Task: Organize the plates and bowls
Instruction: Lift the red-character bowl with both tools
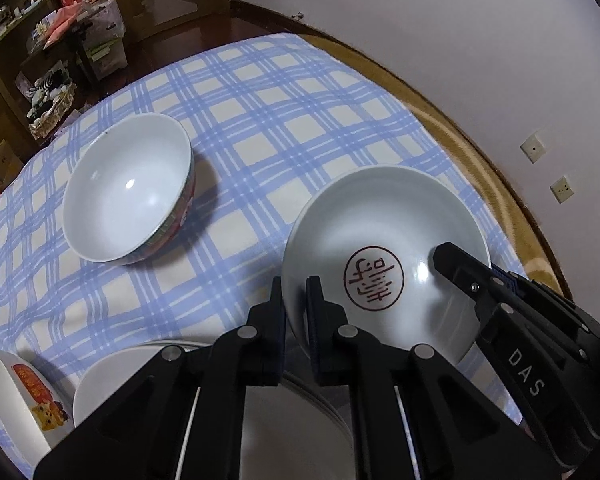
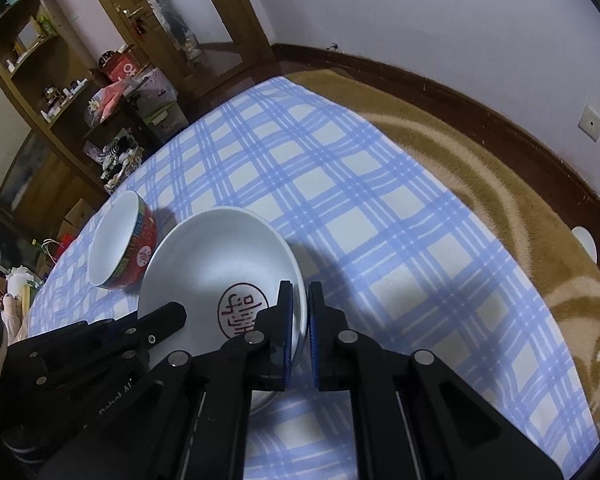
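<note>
Table (image 1: pixel 284 128) under a blue-and-white checked cloth (image 2: pixel 380 220) fills most of both views; brown patterned rug (image 2: pixel 500 200) runs along the right edge, wooden shelving (image 2: pixel 32 92) sits upper left.

White dish (image 1: pixel 388 220) with a red seal mark in its well: lower right of centre in the left wrist view, lower centre-left in the right wrist view. It's tilted, and both grippers grip its rim from opposite sides. Can't tell if its base touches the cloth.

Red-sided bowl (image 1: pixel 128 188), white inside, sits upright on the cloth at left of centre in the left view, apart from the dish. In the right view it shows just behind the dish's left edge.

Plate stack (image 1: pixel 300 420) lies at the bottom centre of the left view, mostly hidden by the gripper body. Small bowl (image 1: pixel 20 396) with a red-and-orange cartoon print sits bottom left, beside the stack.

Left gripper (image 1: pixel 296 304): fingers closed on the dish rim, one inside, one outside.

Right gripper (image 2: pixel 300 308): fingers, blue pads, clamped on the opposite rim the same way. Its inner finger (image 1: pixel 460 268) shows inside the dish at the right of the left view.
</note>
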